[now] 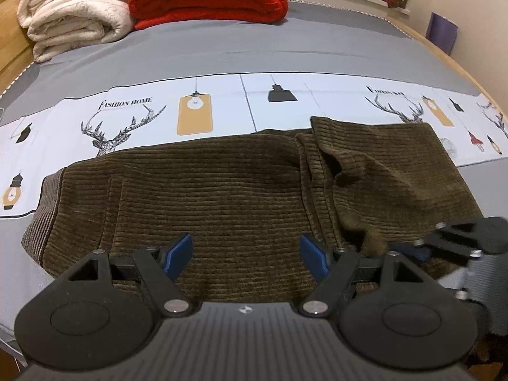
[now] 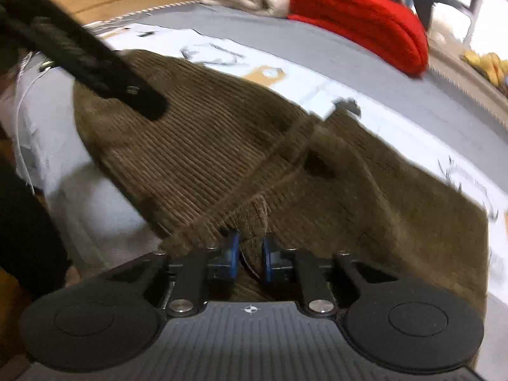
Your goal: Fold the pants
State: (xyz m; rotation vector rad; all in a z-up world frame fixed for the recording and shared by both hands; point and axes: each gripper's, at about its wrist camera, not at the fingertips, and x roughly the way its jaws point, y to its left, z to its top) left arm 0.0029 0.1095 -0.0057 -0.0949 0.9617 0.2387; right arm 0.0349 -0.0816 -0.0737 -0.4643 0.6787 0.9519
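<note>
Right wrist view: pants [image 2: 222,158] part-folded on bed [image 2: 365,73]; right claw [image 2: 250,255] clenched on hem; left claw [image 1: 246,258] released; further folds remain.

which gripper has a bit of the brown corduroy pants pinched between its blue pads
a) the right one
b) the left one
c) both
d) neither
a: in the right wrist view the right gripper has its blue pads drawn close on a bunched fold of the brown corduroy pants, while the left gripper hangs with jaws wide apart over the flat cloth, nothing pinched between them.
</note>
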